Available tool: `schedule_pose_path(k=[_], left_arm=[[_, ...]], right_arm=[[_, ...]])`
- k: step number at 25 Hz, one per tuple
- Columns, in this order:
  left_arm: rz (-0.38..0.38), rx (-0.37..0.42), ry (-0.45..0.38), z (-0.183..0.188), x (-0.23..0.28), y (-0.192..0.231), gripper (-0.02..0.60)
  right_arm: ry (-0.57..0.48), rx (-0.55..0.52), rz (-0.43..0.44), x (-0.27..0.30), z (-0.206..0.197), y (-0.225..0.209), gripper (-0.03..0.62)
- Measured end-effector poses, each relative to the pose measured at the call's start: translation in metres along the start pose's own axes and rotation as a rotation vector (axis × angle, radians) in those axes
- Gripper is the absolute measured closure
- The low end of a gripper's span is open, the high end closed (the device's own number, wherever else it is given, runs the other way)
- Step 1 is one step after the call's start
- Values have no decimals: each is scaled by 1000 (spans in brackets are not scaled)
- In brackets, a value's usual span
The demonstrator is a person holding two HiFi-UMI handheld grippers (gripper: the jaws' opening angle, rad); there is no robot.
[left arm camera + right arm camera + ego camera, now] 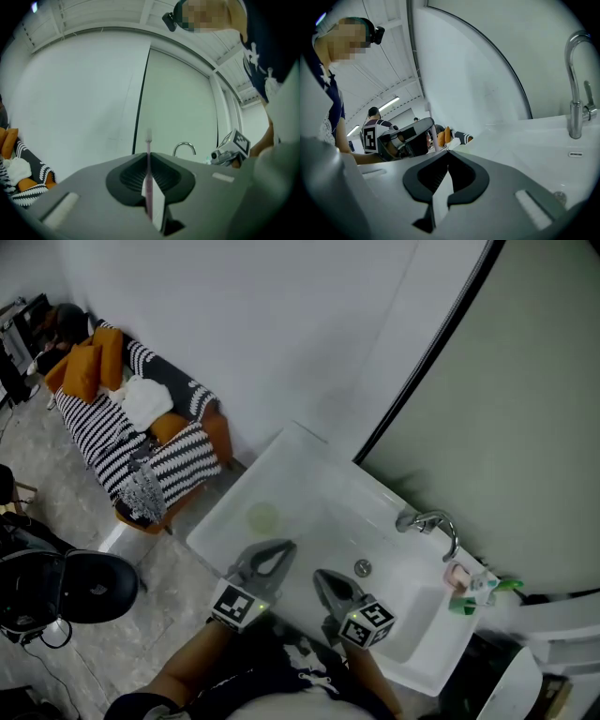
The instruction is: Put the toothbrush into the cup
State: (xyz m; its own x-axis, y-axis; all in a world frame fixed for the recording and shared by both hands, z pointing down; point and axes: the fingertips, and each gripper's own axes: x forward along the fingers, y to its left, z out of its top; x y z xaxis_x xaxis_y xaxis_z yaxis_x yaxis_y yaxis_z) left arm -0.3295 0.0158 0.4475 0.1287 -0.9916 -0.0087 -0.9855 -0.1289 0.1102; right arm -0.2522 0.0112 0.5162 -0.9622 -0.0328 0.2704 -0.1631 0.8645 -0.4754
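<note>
White sink [281, 474] below a pale wall. Left gripper [281, 547], over the sink's near rim, is clamped tight on the upright toothbrush [148, 180]. Right gripper [321, 576], beside it over the sink's basin, is closed on nothing. Possibly the cup [457, 576], a small pink shape, stands on the sink's right ledge.

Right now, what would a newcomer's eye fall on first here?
The long white rectangular washbasin fills the middle of the head view, its curved chrome tap at the right end. At its near edge the left hand-held gripper is shut on a thin pink toothbrush, upright between the jaws. At upper left stands a sofa with black-and-white striped throws and orange cushions.
</note>
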Motion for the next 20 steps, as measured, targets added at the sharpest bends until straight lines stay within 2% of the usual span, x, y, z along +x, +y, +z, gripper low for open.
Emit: schedule_pose_path(k=[4,20], left_arm=[[-13,17,8,-5,3,12,560],[-15,23,-30,17,4,57,560]], right_arm=[[-13,18,-22,4,2,-4,592],[-51,24,-61,33,9,1,592]])
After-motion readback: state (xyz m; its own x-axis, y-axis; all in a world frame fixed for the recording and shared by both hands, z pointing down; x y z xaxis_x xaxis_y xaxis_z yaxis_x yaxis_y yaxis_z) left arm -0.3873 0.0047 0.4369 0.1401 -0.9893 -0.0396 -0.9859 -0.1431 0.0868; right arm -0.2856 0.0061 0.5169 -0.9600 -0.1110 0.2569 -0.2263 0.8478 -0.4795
